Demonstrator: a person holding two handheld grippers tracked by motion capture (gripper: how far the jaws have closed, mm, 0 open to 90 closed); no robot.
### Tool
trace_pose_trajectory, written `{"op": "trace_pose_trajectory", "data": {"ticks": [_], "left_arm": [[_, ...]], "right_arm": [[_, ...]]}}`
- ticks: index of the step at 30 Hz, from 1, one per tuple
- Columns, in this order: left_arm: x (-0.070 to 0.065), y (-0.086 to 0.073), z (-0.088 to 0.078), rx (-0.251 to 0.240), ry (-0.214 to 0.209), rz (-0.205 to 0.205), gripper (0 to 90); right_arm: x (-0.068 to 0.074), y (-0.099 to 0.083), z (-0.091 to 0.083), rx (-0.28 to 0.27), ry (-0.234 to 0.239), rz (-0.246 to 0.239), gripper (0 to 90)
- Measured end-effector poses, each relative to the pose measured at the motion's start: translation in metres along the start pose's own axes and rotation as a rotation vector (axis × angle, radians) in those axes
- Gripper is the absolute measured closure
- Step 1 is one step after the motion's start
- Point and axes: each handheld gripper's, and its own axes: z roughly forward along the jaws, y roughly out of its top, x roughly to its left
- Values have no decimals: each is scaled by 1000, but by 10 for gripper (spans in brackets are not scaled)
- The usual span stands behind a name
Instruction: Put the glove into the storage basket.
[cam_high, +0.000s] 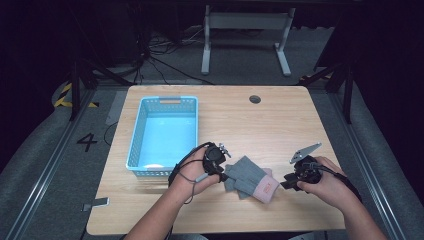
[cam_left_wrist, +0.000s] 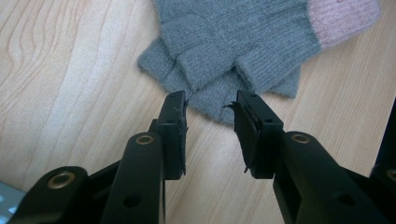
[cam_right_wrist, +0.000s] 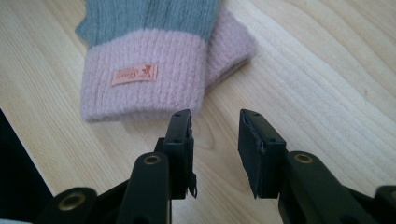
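Note:
A pair of grey knit gloves (cam_high: 249, 179) with pink cuffs lies stacked on the wooden table (cam_high: 260, 125), near its front edge. My left gripper (cam_high: 226, 173) is at the finger end, held by a hand. In the left gripper view, my left gripper (cam_left_wrist: 210, 105) stands open, and the edge of a grey glove finger (cam_left_wrist: 212, 100) just reaches the gap without touching the pads. My right gripper (cam_high: 284, 184) is at the cuff end. In the right gripper view, my right gripper (cam_right_wrist: 215, 116) is open over bare wood, just short of the pink cuff (cam_right_wrist: 144, 88) with its small orange label (cam_right_wrist: 134, 74).
A light blue plastic basket (cam_high: 134, 140) stands at the table's left, close behind my left hand. A round cable hole (cam_high: 255, 99) sits near the far edge. Bare wood stretches behind and to the right of the gloves.

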Motion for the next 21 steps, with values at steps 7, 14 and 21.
{"op": "trace_pose_trajectory", "data": {"ticks": [7,14,21], "left_arm": [[1,3,6,18,-5,11,627],[2,5,14,35,-5,19,619],[0,10,24,44,6,28,646]], "right_arm": [[2,-3,6,42,5,-3,653],[9,-1,12,29,12,-34,660],[12,4,18,30,13,-56,724]]}}
